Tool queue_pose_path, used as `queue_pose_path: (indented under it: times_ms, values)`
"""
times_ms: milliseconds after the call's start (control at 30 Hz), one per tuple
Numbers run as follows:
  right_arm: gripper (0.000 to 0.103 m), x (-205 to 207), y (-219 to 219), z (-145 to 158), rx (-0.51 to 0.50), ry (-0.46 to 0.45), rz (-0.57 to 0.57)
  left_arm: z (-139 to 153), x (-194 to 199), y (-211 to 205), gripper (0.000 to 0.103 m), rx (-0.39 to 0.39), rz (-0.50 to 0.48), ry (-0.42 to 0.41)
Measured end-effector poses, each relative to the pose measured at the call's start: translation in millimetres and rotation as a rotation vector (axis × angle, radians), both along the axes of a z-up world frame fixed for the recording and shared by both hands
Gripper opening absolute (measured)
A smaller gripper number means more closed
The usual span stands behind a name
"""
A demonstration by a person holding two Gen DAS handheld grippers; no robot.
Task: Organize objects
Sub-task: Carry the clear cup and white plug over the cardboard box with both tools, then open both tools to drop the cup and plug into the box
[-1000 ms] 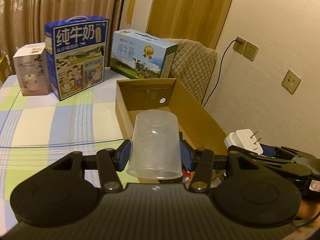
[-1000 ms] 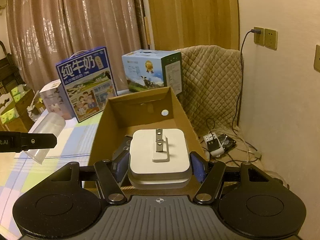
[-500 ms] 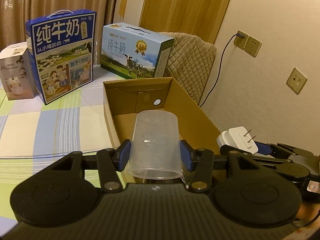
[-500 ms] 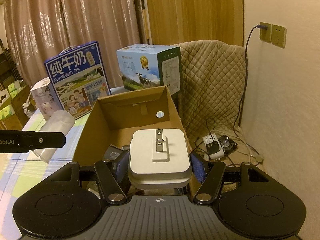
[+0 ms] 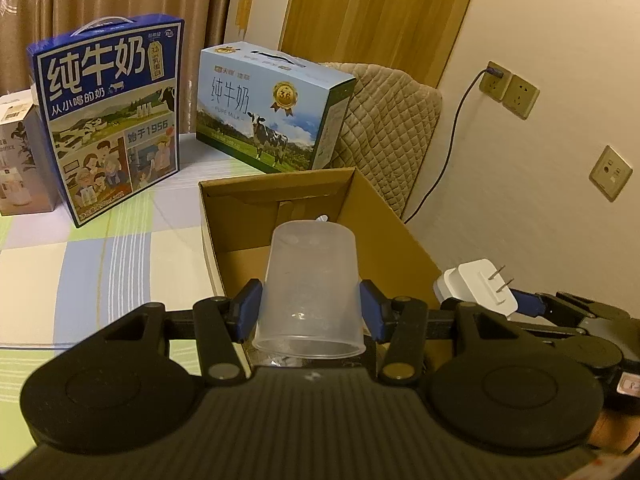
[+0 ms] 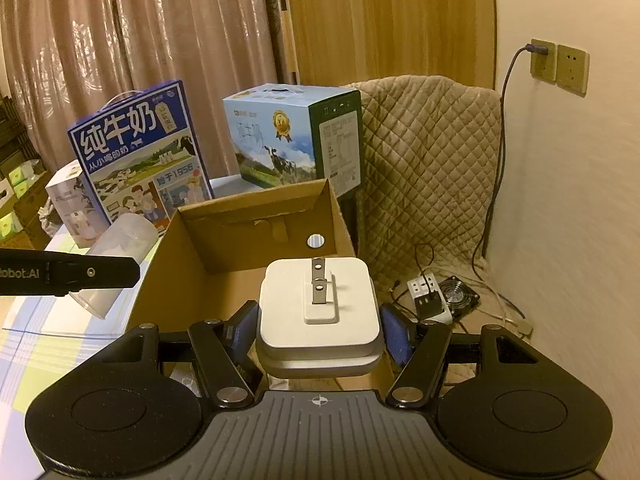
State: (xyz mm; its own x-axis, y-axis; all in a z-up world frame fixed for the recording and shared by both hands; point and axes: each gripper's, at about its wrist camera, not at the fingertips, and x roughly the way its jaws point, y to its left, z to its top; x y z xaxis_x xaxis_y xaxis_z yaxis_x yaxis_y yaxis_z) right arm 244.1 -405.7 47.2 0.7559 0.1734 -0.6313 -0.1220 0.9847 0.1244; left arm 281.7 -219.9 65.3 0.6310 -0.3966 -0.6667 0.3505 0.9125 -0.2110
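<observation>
1. Over the last second your left gripper (image 5: 310, 314) has swung so that the open brown cardboard box (image 5: 404, 244) now sits straight ahead of it; the 2 milk cartons have slid toward the middle of its view. It has kept its hold on the translucent plastic cup (image 5: 310, 292), clamped mouth toward the camera, held above the near end of the box.
2. Your right gripper (image 6: 318, 330) has drawn closer to the box, and its fingers remain closed on the white square plug adapter (image 6: 318, 306), prongs up, above the near right part of the cardboard box (image 6: 256, 216).
3. Judged from that, both items are lined up for dropping in; neither is released yet.
4. Count: 1 cup, 1 adapter, 1 cardboard box.
5. Behind it on the checked tablecloth (image 5: 60, 272): 1 dark blue milk carton (image 5: 108, 116), 1 light blue milk carton (image 5: 272, 108), 1 small white box (image 5: 18, 152).
6. The wall carries 3 socket plates, 1 with a cable plugged in.
</observation>
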Motion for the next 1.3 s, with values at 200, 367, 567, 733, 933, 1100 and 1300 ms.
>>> queue_pose_path:
  times_ms: [200,367,567,733,933,1100,1300]
  values:
    - [0.062,8,2,-5,0.009,0.008,0.005,-9,14,-1,0.048,0.003,0.004,0.015]
    - [0.062,10,3,-9,0.018,0.014,0.008,-15,20,3,0.081,0.008,0.028,0.012]
    - [0.062,10,2,-13,0.028,0.016,0.002,-14,14,15,0.081,0.014,0.05,0.008]
    - [0.062,11,-2,-13,0.047,0.017,-0.012,-10,9,23,0.081,0.018,0.069,0.0]
    - [0.062,12,-3,-6,0.084,-0.001,-0.025,-10,6,29,0.081,0.024,0.083,0.0]
    - [0.062,17,-2,-3,0.102,-0.02,-0.021,-14,3,31,0.082,0.029,0.091,0.004]
    - [0.075,23,-6,1,0.188,-0.065,-0.029,-18,1,36,0.085,0.028,0.1,0.009]
